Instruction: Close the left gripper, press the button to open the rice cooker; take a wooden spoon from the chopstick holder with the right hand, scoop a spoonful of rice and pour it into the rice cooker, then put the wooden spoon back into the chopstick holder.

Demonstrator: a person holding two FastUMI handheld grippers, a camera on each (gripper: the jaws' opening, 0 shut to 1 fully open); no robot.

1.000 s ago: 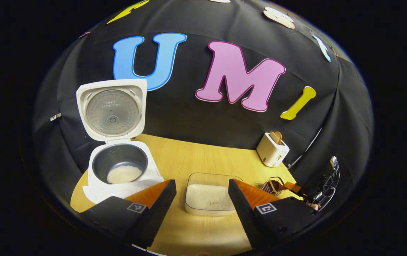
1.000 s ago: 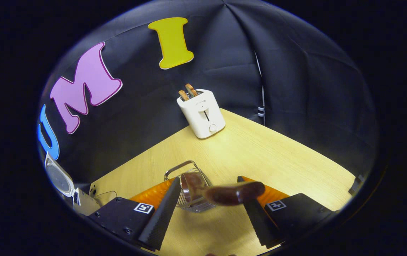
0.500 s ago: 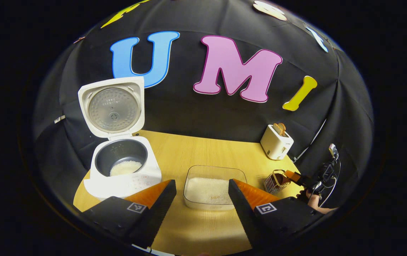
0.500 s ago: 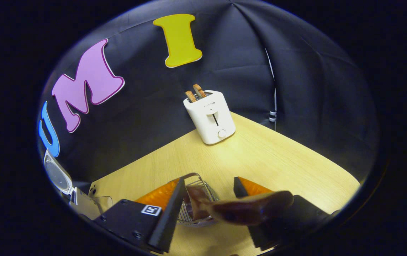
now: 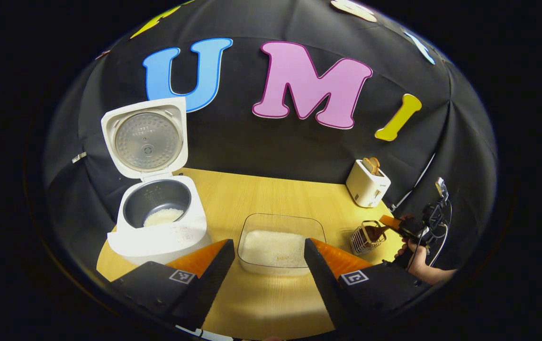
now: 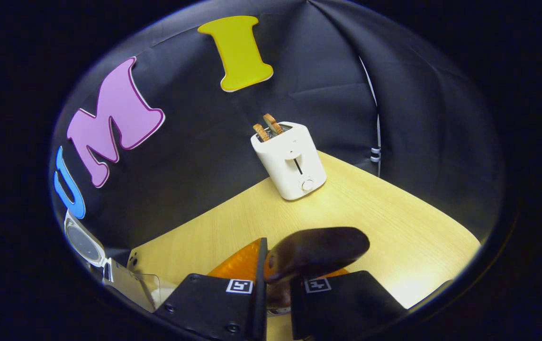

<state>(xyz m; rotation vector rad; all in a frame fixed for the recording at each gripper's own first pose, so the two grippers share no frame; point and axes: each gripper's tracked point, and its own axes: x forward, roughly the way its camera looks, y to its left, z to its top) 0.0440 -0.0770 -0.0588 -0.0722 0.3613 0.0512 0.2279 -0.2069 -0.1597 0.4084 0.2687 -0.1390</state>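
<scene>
The white rice cooker stands at the left with its lid up and some rice in its pot. In the left gripper view my left gripper hangs open above the table's near edge, nothing between its fingers. The wire chopstick holder stands at the right with the dark wooden spoon in it. My right gripper, held by a hand, reaches the spoon from the right. In the right gripper view my right gripper is shut on the wooden spoon, whose bowl juts out above the fingers. The holder is mostly hidden below them.
A clear tub of rice sits mid-table, just beyond my left fingers. A white toaster with two slices stands at the back right near the wall. The cooker's raised lid shows at the far left of the right gripper view.
My right gripper has moved in over the holder and its fingers have come together on the spoon. My left gripper has drawn back a little and stays open.
</scene>
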